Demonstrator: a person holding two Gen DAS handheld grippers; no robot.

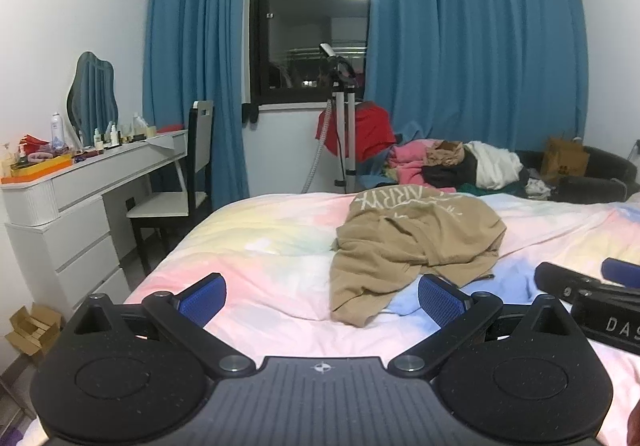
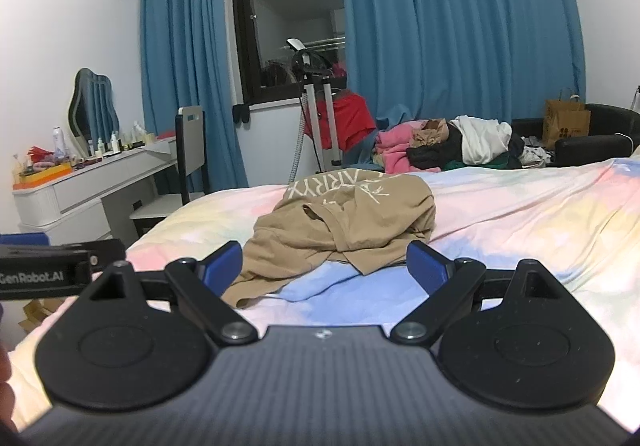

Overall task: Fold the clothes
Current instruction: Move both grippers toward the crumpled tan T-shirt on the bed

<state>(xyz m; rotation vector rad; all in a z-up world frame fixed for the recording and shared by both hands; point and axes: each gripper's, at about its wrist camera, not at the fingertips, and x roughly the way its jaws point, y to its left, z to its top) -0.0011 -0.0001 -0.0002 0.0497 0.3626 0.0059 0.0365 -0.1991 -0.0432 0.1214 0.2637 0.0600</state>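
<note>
A tan T-shirt (image 1: 412, 246) with white lettering lies crumpled on the pastel bedspread (image 1: 260, 246). My left gripper (image 1: 322, 300) hovers open just short of its near hem, nothing between the blue pads (image 1: 204, 298). In the right wrist view the same tan T-shirt (image 2: 344, 226) lies ahead, and my right gripper (image 2: 324, 270) is open with the shirt's near edge showing between its fingers, apart from them. The right gripper's body (image 1: 588, 298) shows at the left view's right edge, and the left gripper's body (image 2: 52, 270) at the right view's left edge.
A heap of mixed clothes (image 1: 452, 166) lies beyond the bed's far edge beside a dark armchair (image 1: 600, 174) with a paper bag. A white dresser (image 1: 80, 190) and chair (image 1: 180, 198) stand left of the bed. A garment steamer stand (image 1: 344, 118) is under the window.
</note>
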